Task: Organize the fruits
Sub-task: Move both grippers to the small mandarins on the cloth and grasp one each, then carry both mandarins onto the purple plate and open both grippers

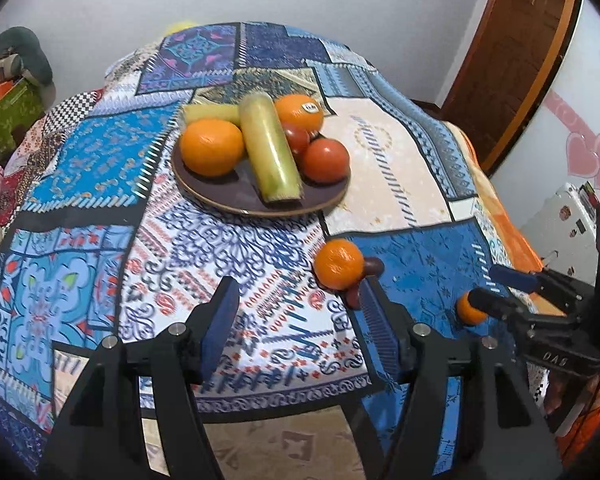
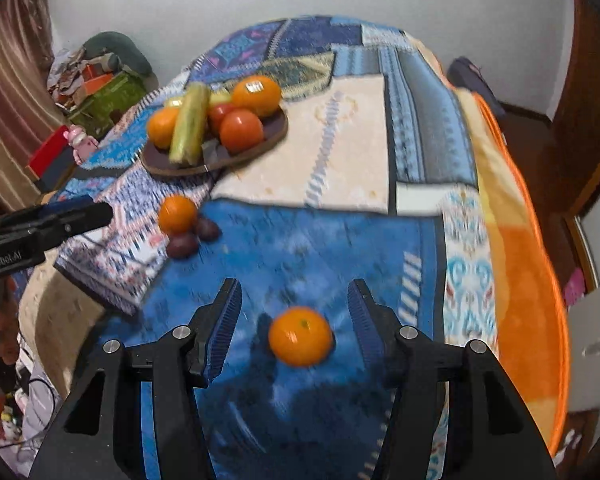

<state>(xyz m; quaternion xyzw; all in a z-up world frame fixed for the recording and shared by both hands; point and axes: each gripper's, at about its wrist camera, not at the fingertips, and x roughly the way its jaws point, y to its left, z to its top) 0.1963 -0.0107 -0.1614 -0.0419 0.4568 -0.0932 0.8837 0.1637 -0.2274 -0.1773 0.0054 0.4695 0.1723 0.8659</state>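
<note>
A dark plate (image 1: 236, 202) (image 2: 274, 138) holds two oranges, two tomatoes, a wrapped green stalk (image 1: 269, 146) (image 2: 189, 124) and a yellow piece. A loose tangerine (image 1: 339, 265) (image 2: 177, 213) lies on the cloth with two dark purple fruits (image 2: 184, 245) beside it. A second tangerine (image 2: 301, 336) (image 1: 469, 309) lies between the open fingers of my right gripper (image 2: 294, 320) (image 1: 486, 286), untouched. My left gripper (image 1: 298, 312) is open and empty, just short of the first tangerine; its tip shows in the right wrist view (image 2: 80, 208).
The table (image 1: 380, 160) (image 2: 360, 120) wears a patchwork blue cloth over an orange blanket (image 2: 532, 280). Boxes and clutter (image 2: 100, 84) stand at the far left. A wooden door (image 1: 512, 48) is at the back right.
</note>
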